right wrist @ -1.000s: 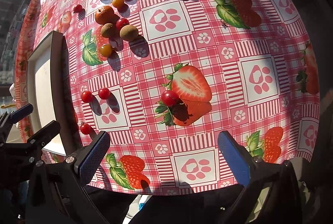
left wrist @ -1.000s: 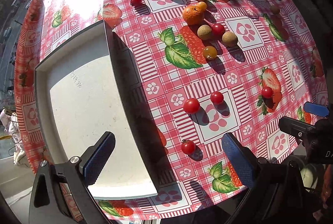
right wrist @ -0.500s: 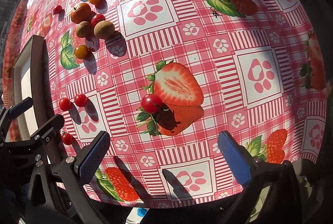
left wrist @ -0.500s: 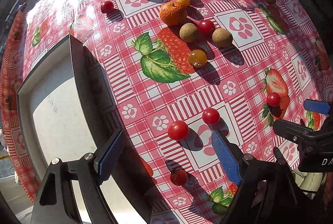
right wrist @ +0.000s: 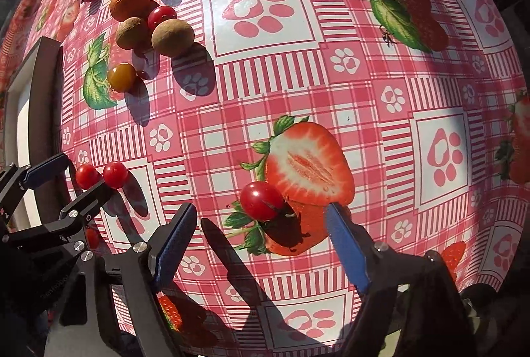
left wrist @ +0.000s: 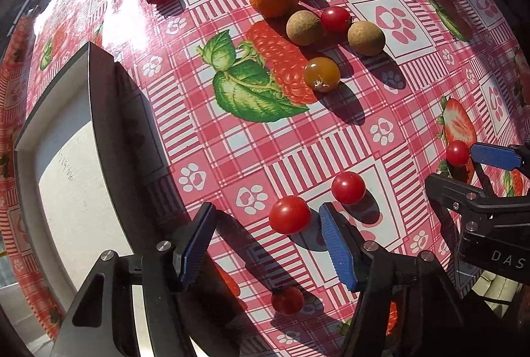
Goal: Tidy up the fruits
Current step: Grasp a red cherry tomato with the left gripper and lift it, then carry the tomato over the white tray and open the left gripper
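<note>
Over at the table's left edge sits the pale tray (left wrist: 63,178), nothing visible in it yet. Just beside it the left gripper (left wrist: 265,244) hangs low with jaws wide and empty, a glossy red cherry tomato (left wrist: 289,214) sitting right between its blue pads. A second tomato (left wrist: 347,187) sits just past the right-hand pad (left wrist: 334,244), so that pad could well clip it on closing and send it rolling. These fruits are round and smooth, and a skewed squeeze would likely squirt one out.

Toward the table's near edge, the right gripper (right wrist: 261,244) also stands wide and empty over a third tomato (right wrist: 261,200), which lies on a printed strawberry, nearer the left pad than the right. An off-centre close might nudge it away. The two tools are close together; a bump looks possible.
</note>
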`<action>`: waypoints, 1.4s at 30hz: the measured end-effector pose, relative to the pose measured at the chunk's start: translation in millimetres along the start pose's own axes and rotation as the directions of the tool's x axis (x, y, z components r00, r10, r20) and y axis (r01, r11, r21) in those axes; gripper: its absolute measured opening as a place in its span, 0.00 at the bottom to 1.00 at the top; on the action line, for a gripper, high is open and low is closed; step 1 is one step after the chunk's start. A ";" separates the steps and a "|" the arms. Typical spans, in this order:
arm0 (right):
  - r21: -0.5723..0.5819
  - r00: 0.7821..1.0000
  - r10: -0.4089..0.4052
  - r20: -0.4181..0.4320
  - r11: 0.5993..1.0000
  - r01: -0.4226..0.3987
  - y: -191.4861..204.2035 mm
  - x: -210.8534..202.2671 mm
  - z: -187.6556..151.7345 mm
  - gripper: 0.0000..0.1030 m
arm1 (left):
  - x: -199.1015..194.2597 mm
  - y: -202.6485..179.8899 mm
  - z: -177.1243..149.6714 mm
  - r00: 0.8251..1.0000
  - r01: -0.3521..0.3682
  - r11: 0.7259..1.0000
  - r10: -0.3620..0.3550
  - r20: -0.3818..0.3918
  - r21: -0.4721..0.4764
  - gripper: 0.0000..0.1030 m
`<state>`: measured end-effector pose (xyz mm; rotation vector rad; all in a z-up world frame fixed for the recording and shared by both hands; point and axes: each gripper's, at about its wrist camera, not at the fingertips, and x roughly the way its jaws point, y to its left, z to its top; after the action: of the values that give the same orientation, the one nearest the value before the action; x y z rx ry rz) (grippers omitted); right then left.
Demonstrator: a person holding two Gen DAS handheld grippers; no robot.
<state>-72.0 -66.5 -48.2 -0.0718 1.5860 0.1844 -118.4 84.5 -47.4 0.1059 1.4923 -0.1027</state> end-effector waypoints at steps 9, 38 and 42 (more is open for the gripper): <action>-0.005 0.999 0.000 0.035 1.000 0.000 8.5 -8.1 -5.1 0.20 | -7.9 -3.9 0.1 0.997 0.073 0.997 -0.073 0.025 -0.015 0.24; -0.156 0.983 0.179 0.049 0.973 -0.169 100.2 -59.1 -6.5 0.20 | -90.0 114.6 -82.8 0.984 0.117 0.952 -0.074 0.160 -0.282 0.24; -0.231 0.979 0.203 0.031 0.954 -0.191 138.4 -61.9 -7.3 0.20 | -88.2 139.6 -102.0 0.987 0.100 0.934 -0.050 0.152 -0.343 0.24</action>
<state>-99.9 64.3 23.7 -0.0854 1.5115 0.5199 -207.2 236.8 33.8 -0.2423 1.3512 0.0935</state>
